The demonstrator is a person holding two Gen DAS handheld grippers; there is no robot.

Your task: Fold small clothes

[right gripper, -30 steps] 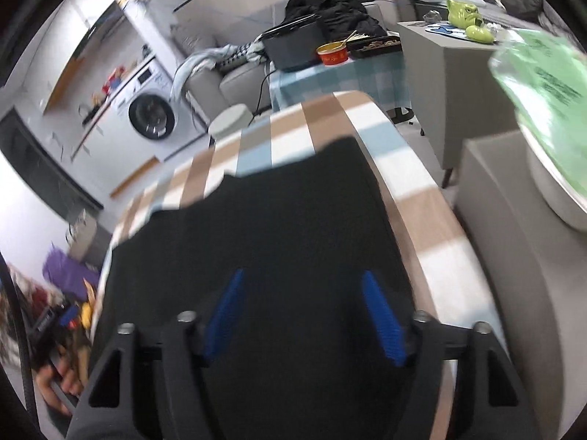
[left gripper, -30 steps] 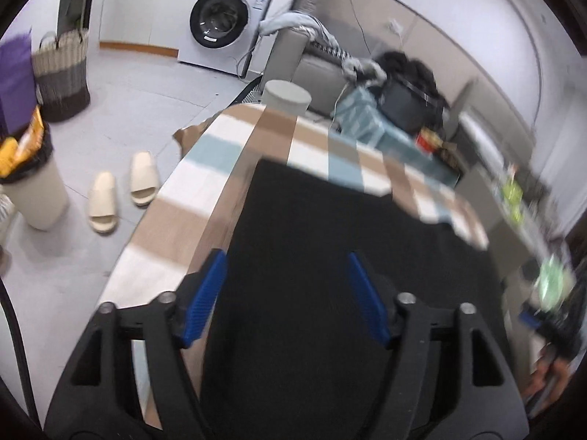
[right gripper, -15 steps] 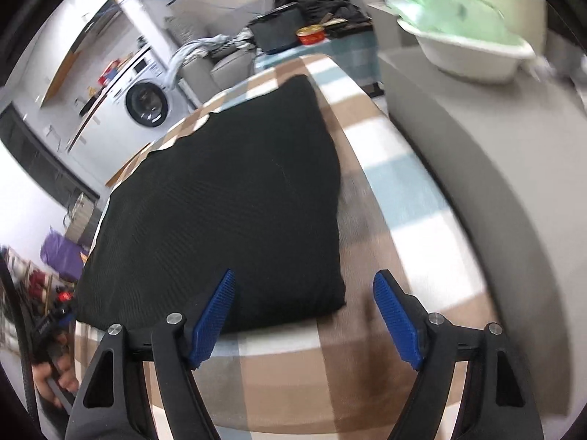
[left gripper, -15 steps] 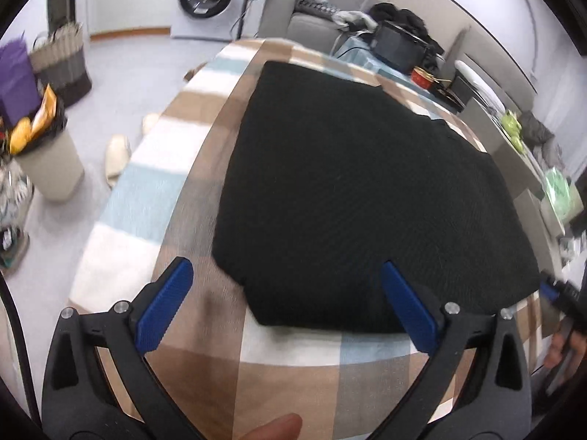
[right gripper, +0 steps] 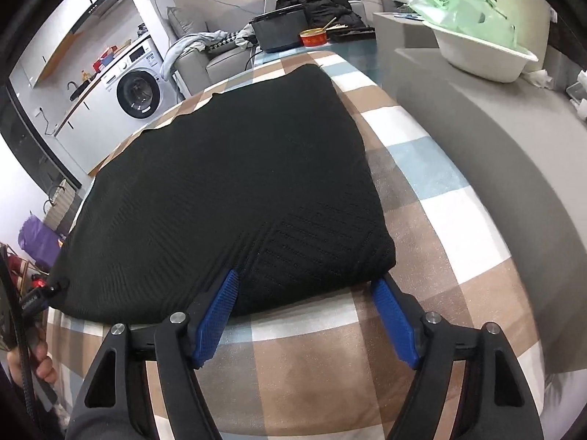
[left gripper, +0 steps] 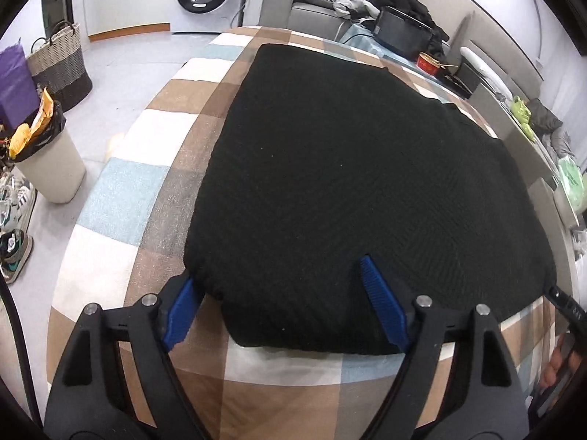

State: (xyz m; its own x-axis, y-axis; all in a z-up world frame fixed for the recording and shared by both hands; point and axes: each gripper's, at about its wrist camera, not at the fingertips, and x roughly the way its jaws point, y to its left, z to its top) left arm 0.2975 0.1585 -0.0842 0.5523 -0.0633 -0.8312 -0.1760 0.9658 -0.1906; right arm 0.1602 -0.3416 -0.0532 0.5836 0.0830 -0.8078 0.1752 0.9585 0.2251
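Note:
A black knitted garment (left gripper: pixel 359 168) lies folded flat on the checked tablecloth (left gripper: pixel 132 198); it also shows in the right wrist view (right gripper: pixel 234 179). My left gripper (left gripper: pixel 279 286) is open, its blue fingers straddling the garment's near left corner, one pad at the corner's edge and one over the fabric. My right gripper (right gripper: pixel 306 286) is open too, its fingers straddling the near right corner, where a ribbed flap lies on top. The tip of the right gripper shows at the far right of the left wrist view (left gripper: pixel 565 300).
The checked cloth (right gripper: pixel 422 249) covers the table to its near edge. A grey counter (right gripper: pixel 495 139) with a white basin (right gripper: pixel 484 55) stands close on the right. A bin (left gripper: pixel 51 168), shoes and a basket (left gripper: pixel 62 62) are on the floor at left.
Both grippers have moved forward to the garment's near corners. Their jaws have narrowed from wide open, and the fingers now straddle the fabric edge.

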